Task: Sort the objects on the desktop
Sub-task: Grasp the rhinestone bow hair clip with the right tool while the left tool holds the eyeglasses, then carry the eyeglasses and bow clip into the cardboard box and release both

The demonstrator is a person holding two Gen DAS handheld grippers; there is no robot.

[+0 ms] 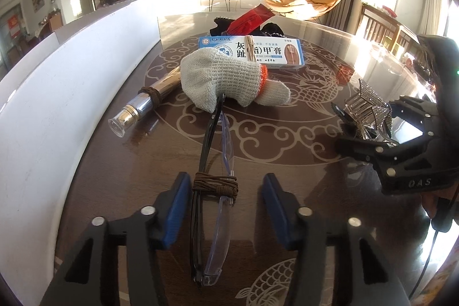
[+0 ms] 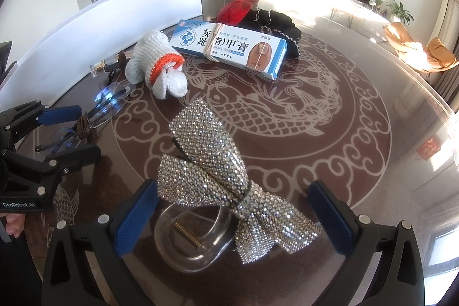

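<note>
Glasses (image 1: 213, 191) sit between the left gripper's (image 1: 226, 200) open jaws, hair clip (image 2: 226, 185) between the right's (image 2: 232, 208), both poised to squeeze and lift.

Blue-white box (image 2: 229, 48): "NAIL CREAM"; left gripper (image 2: 71, 131) body: "GenRobot.AI".

Patterned table (image 2: 358, 116) bearing glove (image 2: 156, 68), box (image 2: 229, 48)

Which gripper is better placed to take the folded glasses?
The left gripper: the glasses lie between its blue pads. The right gripper straddles the rhinestone bow clip instead.
</note>
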